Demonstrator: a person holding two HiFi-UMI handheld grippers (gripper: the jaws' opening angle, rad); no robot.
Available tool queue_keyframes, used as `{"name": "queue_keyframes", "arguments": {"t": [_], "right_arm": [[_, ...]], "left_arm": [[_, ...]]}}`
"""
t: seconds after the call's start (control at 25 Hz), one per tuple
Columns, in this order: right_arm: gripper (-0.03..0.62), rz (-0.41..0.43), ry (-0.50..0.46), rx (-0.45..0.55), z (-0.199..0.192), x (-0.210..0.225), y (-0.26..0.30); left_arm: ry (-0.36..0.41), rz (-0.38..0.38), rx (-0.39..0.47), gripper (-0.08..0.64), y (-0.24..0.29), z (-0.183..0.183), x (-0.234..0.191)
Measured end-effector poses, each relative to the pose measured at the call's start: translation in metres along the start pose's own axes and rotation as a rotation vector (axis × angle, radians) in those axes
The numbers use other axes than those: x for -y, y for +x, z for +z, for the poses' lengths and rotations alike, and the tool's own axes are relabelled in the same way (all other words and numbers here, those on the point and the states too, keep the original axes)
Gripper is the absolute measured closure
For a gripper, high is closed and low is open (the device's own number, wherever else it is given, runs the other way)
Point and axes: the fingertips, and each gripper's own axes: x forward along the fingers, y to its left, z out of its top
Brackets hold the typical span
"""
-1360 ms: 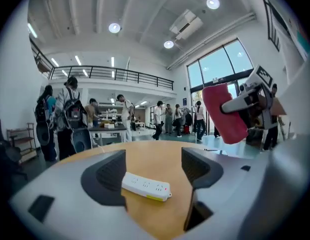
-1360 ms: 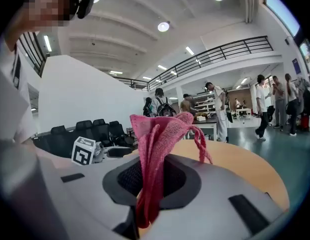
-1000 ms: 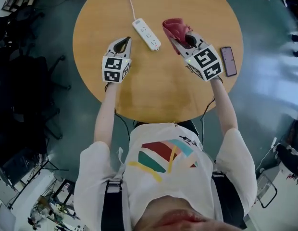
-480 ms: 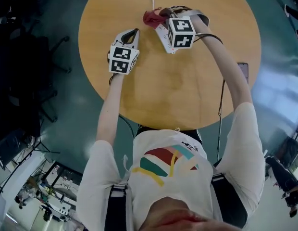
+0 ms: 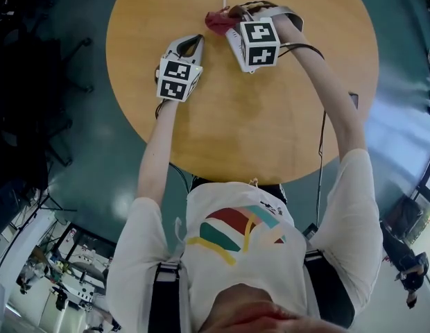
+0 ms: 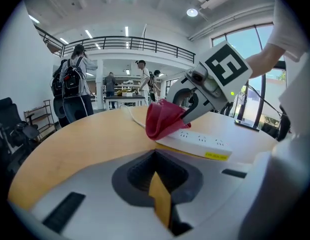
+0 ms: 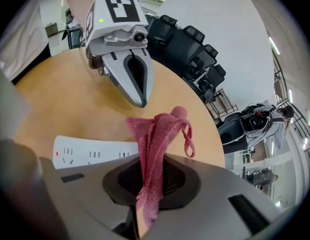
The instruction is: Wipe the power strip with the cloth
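Wiping looks just begun. Head view, top middle: the right gripper is pressing the cloth on the power strip. Left gripper view: the left gripper is sitting clenched, holding nothing. Right gripper view: jaws are pinching the cloth, and most of the strip is probably waiting unwiped.

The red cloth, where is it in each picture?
Head view: the cloth is at the top, near the middle.
Left gripper view: the cloth is in the middle, slightly right.
Right gripper view: the cloth is in the lower middle, close up.
Shared landmark: the white power strip, with the cloth at one end of it.
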Motion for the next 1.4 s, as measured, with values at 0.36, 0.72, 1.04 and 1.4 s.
{"name": "queue_keyframes", "arguments": {"t": [0.36,0.72,1.04,1.4], "right_arm": [[0.554,0.066,-0.017,-0.016,0.009,-0.043,-0.021],[0.554,0.103,0.039,-0.027,0.01,-0.104,-0.047],[0.554,0.083,0.148,-0.016,0.009,-0.144,-0.065],[0.554,0.067,0.19,-0.016,0.011,-0.153,-0.07]], "left_arm": [[-0.002,-0.007,-0.005,0.518,-0.002,0.002,-0.003],[0.034,-0.038,-0.001,0.518,-0.009,0.007,0.032],[0.083,-0.037,0.03,0.518,-0.015,0.016,0.057],[0.101,-0.045,0.016,0.518,-0.018,0.018,0.068]]}}
